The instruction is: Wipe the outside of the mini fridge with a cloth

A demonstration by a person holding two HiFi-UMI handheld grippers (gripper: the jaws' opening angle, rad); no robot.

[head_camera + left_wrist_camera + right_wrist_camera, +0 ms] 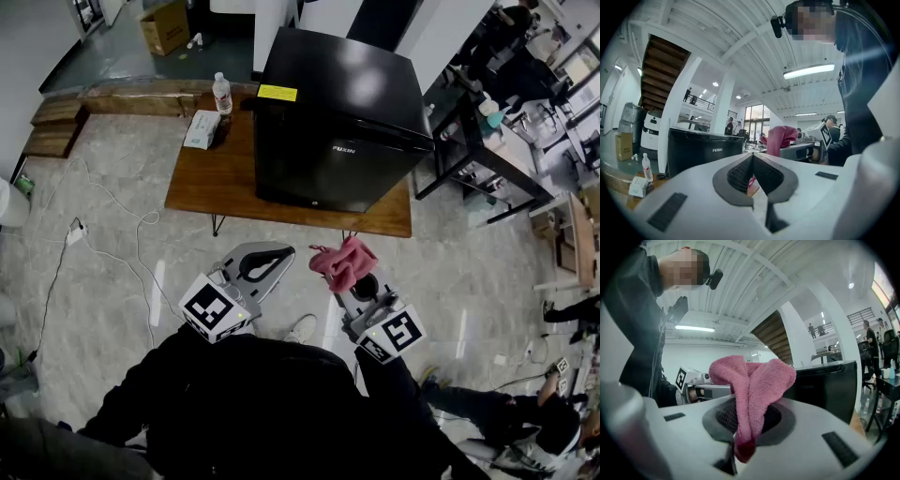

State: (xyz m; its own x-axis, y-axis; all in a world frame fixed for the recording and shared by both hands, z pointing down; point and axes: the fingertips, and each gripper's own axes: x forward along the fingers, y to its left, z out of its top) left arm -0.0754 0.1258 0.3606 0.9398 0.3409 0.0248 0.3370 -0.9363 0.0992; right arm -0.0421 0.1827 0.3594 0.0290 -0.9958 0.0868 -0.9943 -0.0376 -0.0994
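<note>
Wiping not started yet: your right gripper point(359, 286) pinches the pink cloth point(343, 262), well short of the mini fridge point(337, 122) on the bench point(211, 178). Your left gripper point(262, 265) is pressed together, empty. Every fridge face looks left to wipe.

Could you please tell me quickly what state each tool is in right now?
Left tool: closed, with nothing between its jaws.
Right tool: closed on the pink cloth.
</note>
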